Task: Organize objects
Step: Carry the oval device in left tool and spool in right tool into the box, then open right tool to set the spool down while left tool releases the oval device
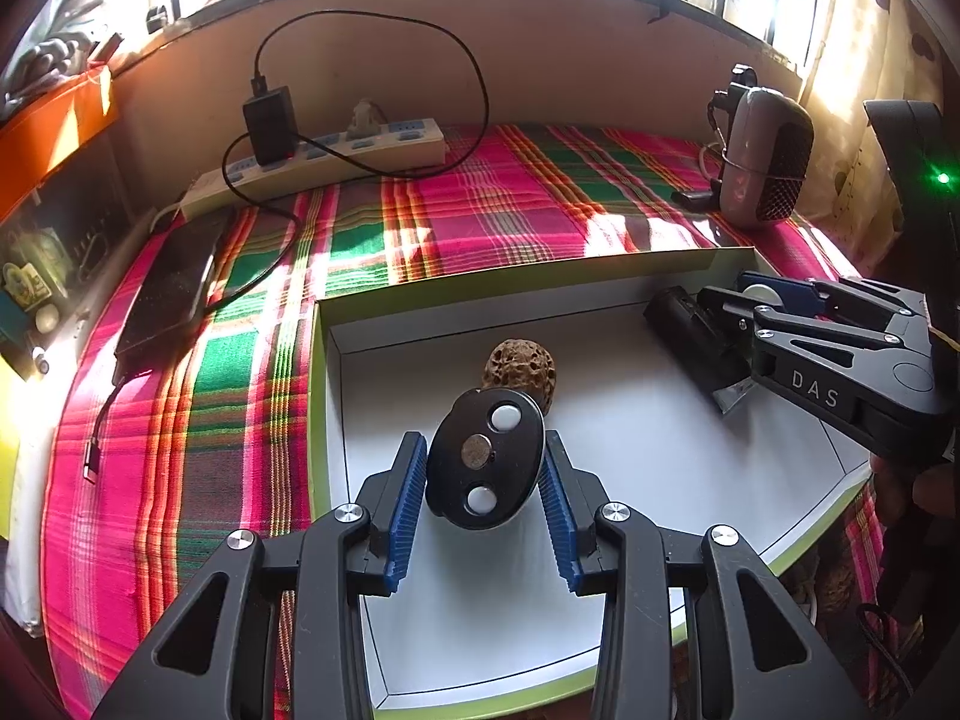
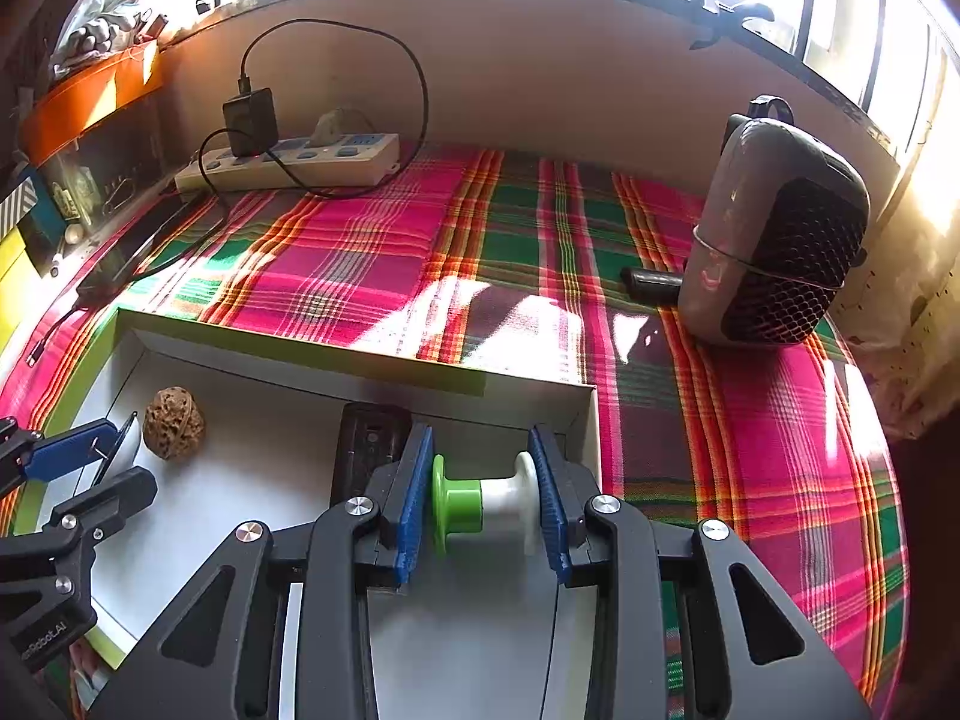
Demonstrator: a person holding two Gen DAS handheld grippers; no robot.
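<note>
Plaid cloth (image 2: 372,240) in pink, green and orange covers the desk under a sunlit window; a white power strip (image 1: 312,162) and a grey mesh-fronted speaker (image 2: 774,240) sit at the far edge.

Shallow box (image 1: 456,300), white card inside with a green rim, lies near. Inside it: a pitted brown walnut (image 1: 519,367) at the middle and a black rectangular block (image 1: 696,342) toward the right.

Left gripper (image 1: 485,483): jaws clenched on a glossy black oval disc (image 1: 485,459), held edge to edge, with two white round buttons and a metal stud on its face. It hangs over the box floor, just near of the walnut.

Right gripper (image 2: 485,501): jaws grasping a spool (image 2: 486,504), half green and half white, by its two flanges, over the box's far right corner beside the block.

Judged step: depositing both items. Next move calls for lowering each to the card, then releasing, keeping the disc off the walnut. The spool may roll.
</note>
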